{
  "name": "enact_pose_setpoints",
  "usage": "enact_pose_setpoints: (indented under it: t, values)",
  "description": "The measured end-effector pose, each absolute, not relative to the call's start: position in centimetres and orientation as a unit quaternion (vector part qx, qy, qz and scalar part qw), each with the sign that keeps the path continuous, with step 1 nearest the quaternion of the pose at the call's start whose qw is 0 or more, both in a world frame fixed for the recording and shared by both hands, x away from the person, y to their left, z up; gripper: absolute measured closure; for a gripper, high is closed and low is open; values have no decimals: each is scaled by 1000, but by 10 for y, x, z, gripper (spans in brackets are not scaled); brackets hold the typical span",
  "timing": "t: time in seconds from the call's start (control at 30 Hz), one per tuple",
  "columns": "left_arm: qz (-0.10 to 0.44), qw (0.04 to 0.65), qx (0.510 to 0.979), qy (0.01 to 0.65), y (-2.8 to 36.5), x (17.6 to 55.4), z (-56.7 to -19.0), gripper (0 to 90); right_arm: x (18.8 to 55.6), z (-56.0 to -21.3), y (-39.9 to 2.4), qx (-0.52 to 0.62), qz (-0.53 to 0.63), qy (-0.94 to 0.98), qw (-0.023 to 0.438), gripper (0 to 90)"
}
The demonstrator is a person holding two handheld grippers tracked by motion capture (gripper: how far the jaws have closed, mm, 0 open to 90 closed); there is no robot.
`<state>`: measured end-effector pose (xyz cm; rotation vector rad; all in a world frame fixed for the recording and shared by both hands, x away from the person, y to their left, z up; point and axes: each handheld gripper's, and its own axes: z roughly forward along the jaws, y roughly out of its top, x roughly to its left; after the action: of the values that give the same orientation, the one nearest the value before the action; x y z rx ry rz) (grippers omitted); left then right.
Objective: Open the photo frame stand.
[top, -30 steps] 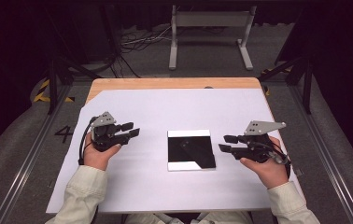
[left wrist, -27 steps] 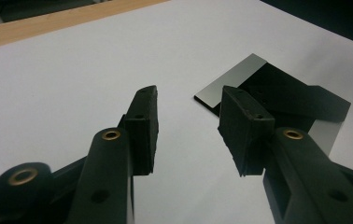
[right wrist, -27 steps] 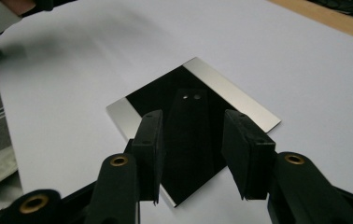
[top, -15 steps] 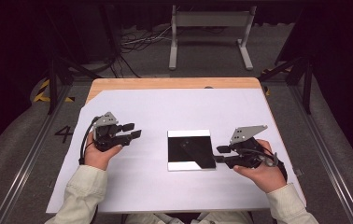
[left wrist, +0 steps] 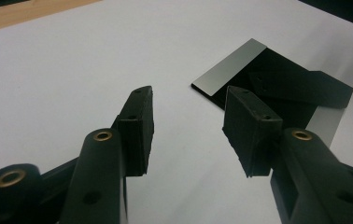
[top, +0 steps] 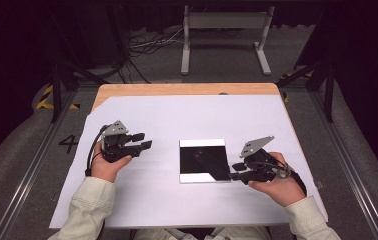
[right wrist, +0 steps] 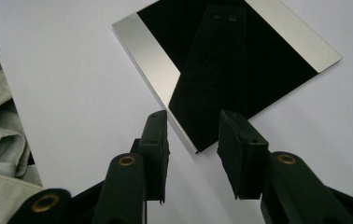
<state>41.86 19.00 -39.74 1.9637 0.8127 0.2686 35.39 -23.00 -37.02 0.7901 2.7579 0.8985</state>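
Two handheld grippers flank a mirror plate (top: 202, 160).
Right gripper (right wrist: 193, 154) jaws, just narrowing, straddle its corner untouched; left gripper (top: 140, 141) jaws, just widening, stand empty.

Black jaws, brass rivets – beige-ish sleeves (top: 97, 192)

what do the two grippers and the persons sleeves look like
Both the left gripper and the right gripper are black with two blocky jaws, brass-ringed holes along the arms, and a grey three-cornered plate on top. A black cable trails from each. The sleeves are pale beige with buttoned cuffs.
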Motion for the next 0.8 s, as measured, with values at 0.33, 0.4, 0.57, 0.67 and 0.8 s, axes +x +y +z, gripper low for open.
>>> enact_pose_setpoints:
  t: [0.33, 0.4, 0.57, 0.67, 0.8]
  values:
    - [106, 477, 807, 332, 189, 419, -398, 532, 358, -386, -226, 262, 257, 929, 53, 628]
    - [106, 477, 807, 332, 189, 419, -398, 529, 359, -388, -226, 264, 250, 930, 51, 628]
    - [103, 475, 807, 335, 188, 419, -399, 524, 361, -394, -225, 264, 233, 935, 44, 660]
    - [102, 475, 808, 333, 188, 419, -399, 520, 362, -398, -225, 265, 223, 937, 41, 679]
    - [103, 474, 809, 331, 188, 420, -399, 516, 364, -403, -225, 260, 207, 942, 40, 722]
